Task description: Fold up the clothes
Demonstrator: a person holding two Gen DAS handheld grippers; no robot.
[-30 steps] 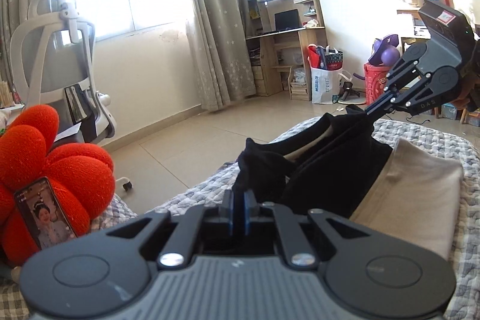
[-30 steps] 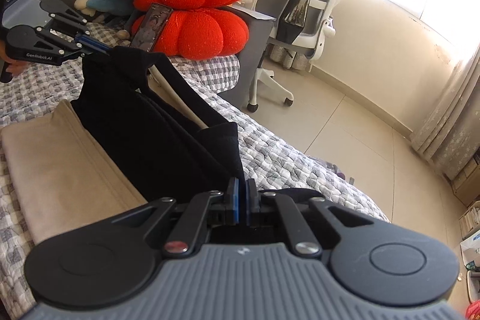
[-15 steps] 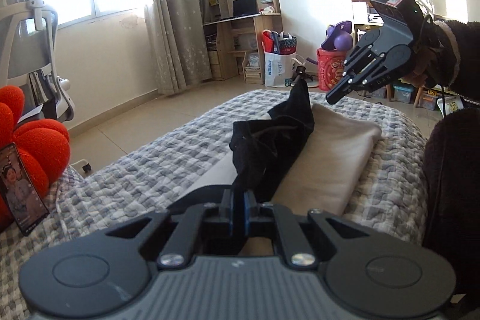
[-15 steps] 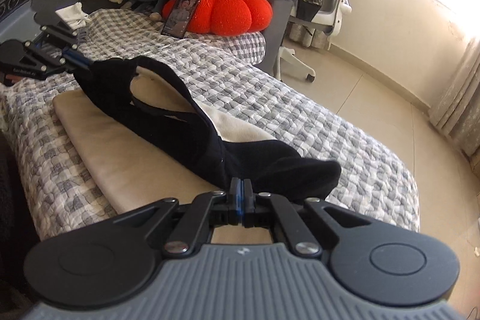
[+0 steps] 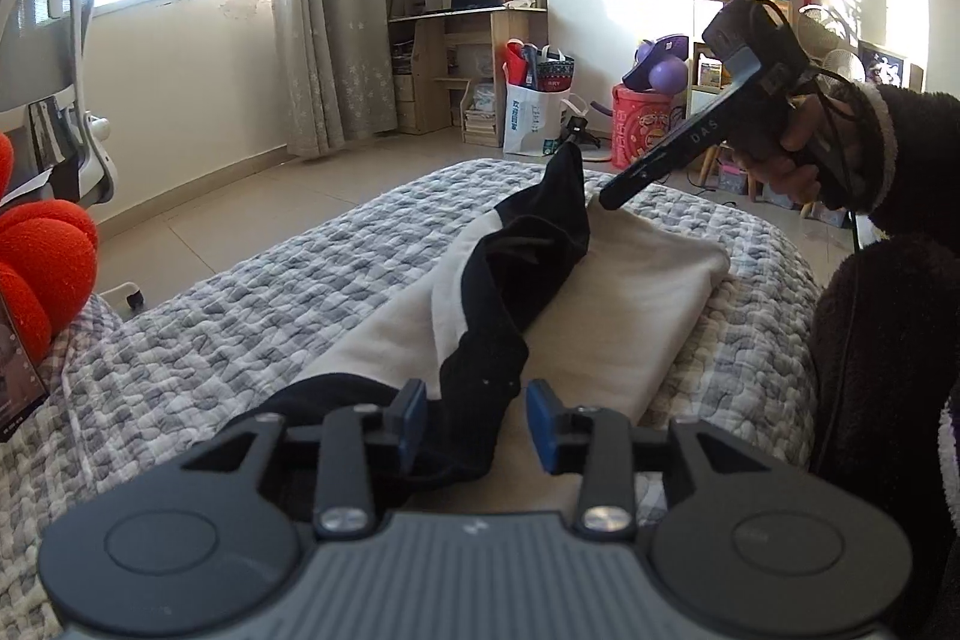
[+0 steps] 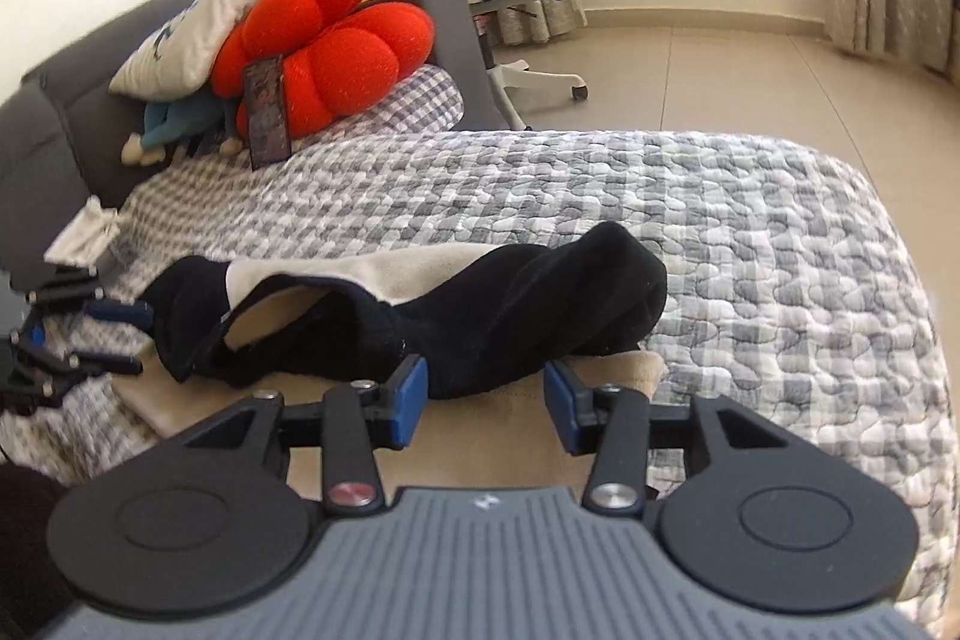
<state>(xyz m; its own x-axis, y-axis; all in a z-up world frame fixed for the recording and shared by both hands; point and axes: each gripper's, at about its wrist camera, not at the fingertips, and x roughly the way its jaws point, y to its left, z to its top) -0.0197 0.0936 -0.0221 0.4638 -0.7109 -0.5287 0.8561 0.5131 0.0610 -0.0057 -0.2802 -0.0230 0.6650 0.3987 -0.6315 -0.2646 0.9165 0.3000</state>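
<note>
On the bed's grey-and-white checked quilt (image 5: 252,316), the beige folded garment (image 5: 624,304) lay flat with the black garment (image 5: 516,274) bunched in a long roll on top of it, not yet spread or squared.

Going left to right, the left hand-held gripper (image 5: 476,421) sat low at the near end of the black roll, its jaws opening; cloth lay between the blue pads (image 5: 413,415) and seemed to brush the left one, but was not pinched. Further right in that view, the right hand-held gripper (image 5: 606,199) hovered just beside the raised far tip of the black cloth. Its own camera showed its jaws opening as well, the black roll just beyond the pads (image 6: 410,400) and unpinched.

The risk I judged: with both ends let go while the fabric was heaped, the black garment could settle twisted, or slide off the beige one toward the bed's edge. A later re-grip might also catch the beige layer beneath and drag its fold apart.

Readable writing was sparse: "DAS" ran along the right hand-held gripper's finger in the left view. A white bag (image 5: 531,121) on the floor bore print too small to read, and the phone (image 6: 266,112) propped on the red cushion (image 6: 336,46) was blurred.
</note>
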